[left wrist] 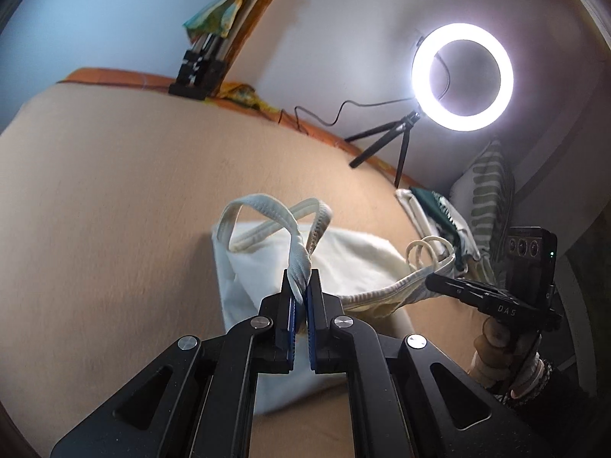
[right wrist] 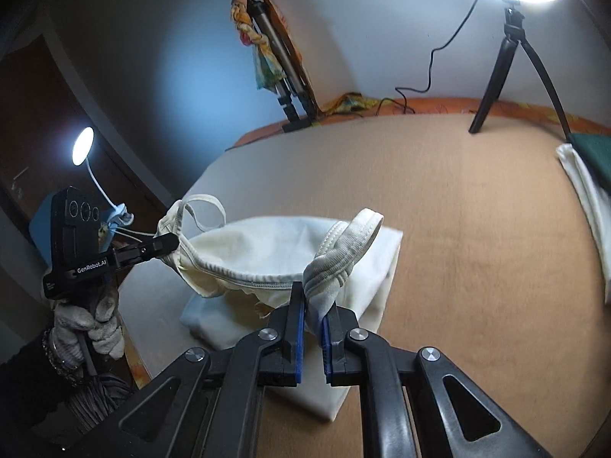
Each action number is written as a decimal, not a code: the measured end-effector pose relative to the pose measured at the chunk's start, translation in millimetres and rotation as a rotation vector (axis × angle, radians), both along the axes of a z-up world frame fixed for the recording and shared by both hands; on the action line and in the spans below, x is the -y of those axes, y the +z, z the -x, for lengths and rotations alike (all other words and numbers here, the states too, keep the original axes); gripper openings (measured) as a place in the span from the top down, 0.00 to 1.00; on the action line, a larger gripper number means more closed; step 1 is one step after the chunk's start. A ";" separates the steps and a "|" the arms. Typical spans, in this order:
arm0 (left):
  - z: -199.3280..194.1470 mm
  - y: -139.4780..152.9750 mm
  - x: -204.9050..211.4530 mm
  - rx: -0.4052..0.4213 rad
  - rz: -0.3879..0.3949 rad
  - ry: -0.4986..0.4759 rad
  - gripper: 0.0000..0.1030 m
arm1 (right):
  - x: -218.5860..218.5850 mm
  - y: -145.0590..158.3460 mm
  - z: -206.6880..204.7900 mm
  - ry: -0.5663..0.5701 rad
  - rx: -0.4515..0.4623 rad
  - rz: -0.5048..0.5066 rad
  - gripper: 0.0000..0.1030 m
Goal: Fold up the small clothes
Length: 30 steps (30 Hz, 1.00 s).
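Note:
A small white sleeveless top hangs between my two grippers over the tan bed cover. My left gripper is shut on one ribbed shoulder strap, which loops up past the fingers. My right gripper is shut on the other bunched strap. The neckline edge is stretched between the two grippers. The top's body drapes down onto the bed cover. Each gripper shows in the other's view: the right one and the left one.
A lit ring light on a black tripod stands at the bed's far edge, its cable trailing left. A pile of white and green clothes lies to the right by a striped pillow. A folded tripod leans on the wall.

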<state>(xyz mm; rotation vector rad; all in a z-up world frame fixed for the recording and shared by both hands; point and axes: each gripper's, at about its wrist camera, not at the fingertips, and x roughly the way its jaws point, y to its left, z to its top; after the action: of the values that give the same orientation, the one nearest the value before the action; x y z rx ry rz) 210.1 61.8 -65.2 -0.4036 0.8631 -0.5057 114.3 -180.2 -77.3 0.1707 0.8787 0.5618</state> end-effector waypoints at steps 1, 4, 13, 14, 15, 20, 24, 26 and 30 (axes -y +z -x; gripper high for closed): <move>4.6 -3.4 -1.3 -0.007 -0.003 0.005 0.97 | -1.3 -3.7 4.3 -0.002 -0.001 0.009 0.95; 14.4 -9.8 -2.4 -0.027 -0.014 0.001 0.97 | -6.1 -11.5 14.6 0.004 0.003 0.045 0.95; 44.2 -11.1 5.5 -0.035 -0.132 -0.077 0.95 | -8.0 -18.4 39.6 0.034 0.012 0.133 0.89; 47.7 -11.1 4.8 -0.042 -0.148 -0.087 0.93 | -7.2 -17.9 43.1 0.049 0.001 0.140 0.85; 51.2 -10.0 4.0 -0.049 -0.166 -0.098 0.92 | -6.1 -17.5 46.7 0.060 -0.004 0.150 0.84; 76.8 10.7 -5.3 -0.054 -0.189 -0.156 0.91 | 9.2 3.6 73.6 0.106 0.022 0.150 0.78; 88.5 39.4 -4.6 0.018 -0.177 -0.192 0.91 | 15.8 31.9 82.3 0.118 0.080 0.096 0.73; 80.7 49.3 -1.5 0.049 -0.166 -0.190 0.91 | 13.4 41.1 79.2 0.114 0.102 0.077 0.73; 49.8 42.9 13.2 0.064 -0.205 -0.146 0.91 | -8.3 31.6 56.1 0.113 0.099 0.105 0.73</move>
<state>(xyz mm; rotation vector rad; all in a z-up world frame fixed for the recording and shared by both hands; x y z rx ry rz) 160.3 48.7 -22.3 -0.1364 0.8771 -0.5555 58.3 -171.8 -45.7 -0.0020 0.8232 0.6229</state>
